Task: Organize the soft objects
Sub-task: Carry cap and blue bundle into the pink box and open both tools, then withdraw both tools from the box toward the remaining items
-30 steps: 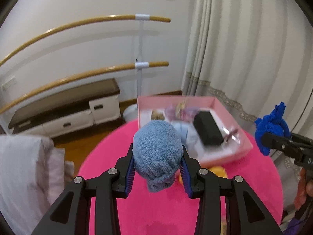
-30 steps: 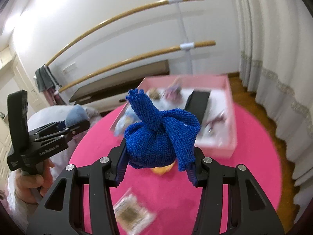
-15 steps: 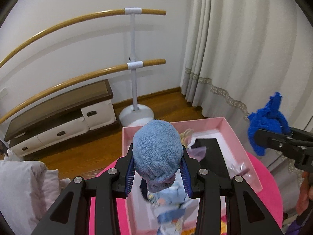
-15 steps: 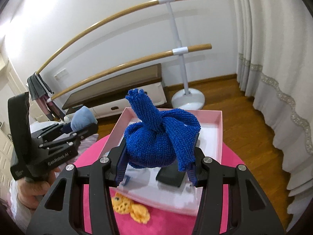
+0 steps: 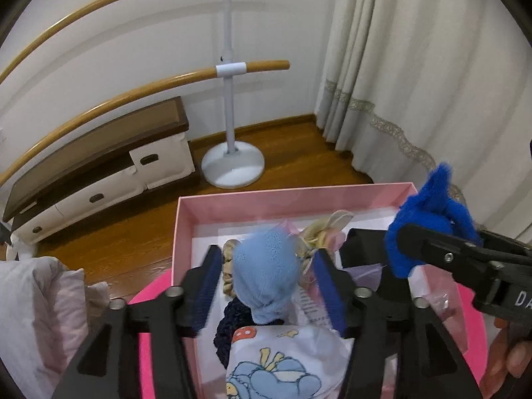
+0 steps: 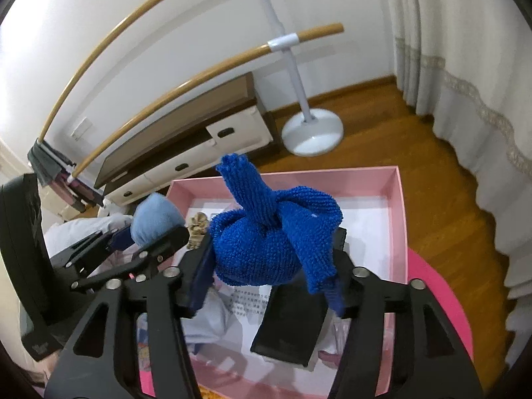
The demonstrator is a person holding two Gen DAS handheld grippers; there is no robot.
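Your left gripper point(image 5: 267, 286), jaws parted, has released the light blue sock bundle point(image 5: 266, 272) over the pink box point(image 5: 292, 196); your right gripper point(image 6: 269, 266) clamps the royal blue knotted cloth point(image 6: 272, 239), which, released toward three o'clock, could overshoot the rim.

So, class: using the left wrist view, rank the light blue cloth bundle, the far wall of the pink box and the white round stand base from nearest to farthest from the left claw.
1. Light blue cloth bundle: between the fingers of the left claw.
2. Pink box far wall: just beyond, ahead.
3. White stand base: on the wooden floor behind the box.
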